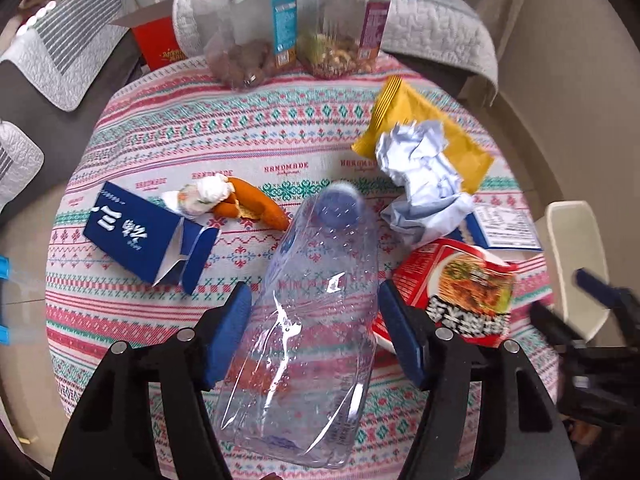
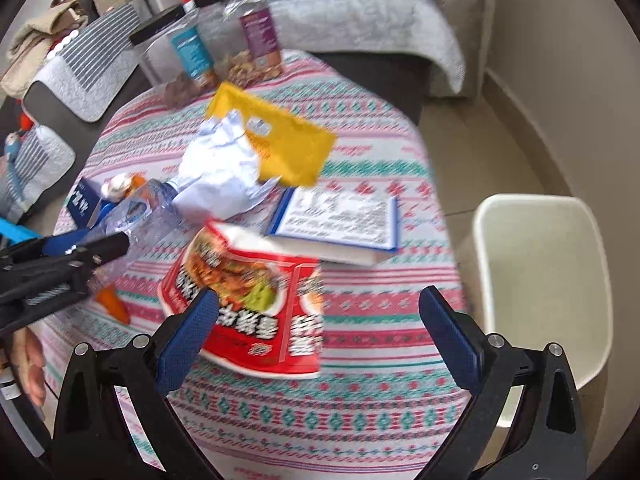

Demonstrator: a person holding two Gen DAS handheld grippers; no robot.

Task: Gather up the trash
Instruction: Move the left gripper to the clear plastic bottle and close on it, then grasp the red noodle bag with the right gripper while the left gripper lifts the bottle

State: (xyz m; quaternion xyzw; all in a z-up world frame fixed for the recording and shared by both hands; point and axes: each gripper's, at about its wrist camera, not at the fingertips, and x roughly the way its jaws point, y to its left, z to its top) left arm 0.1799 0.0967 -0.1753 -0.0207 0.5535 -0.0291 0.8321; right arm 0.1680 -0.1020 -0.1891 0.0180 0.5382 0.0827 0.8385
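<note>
A clear plastic bottle (image 1: 316, 320) with a blue cap lies between the fingers of my left gripper (image 1: 316, 308), which is shut on it; in the right wrist view the bottle (image 2: 152, 216) shows held at the left. My right gripper (image 2: 320, 316) is open and empty above a red noodle cup (image 2: 256, 300), also in the left wrist view (image 1: 452, 288). On the patterned round table (image 1: 240, 128) lie a crumpled white paper (image 1: 420, 180), a yellow wrapper (image 1: 424, 128), a blue carton (image 1: 140, 232) and orange peel with a tissue (image 1: 236, 200).
A white bin (image 2: 548, 280) stands on the floor right of the table. A blue-edged booklet (image 2: 340, 220) lies behind the noodle cup. Two snack jars (image 1: 312, 28) stand at the table's far edge. Sofas with grey covers (image 1: 60, 52) surround the table.
</note>
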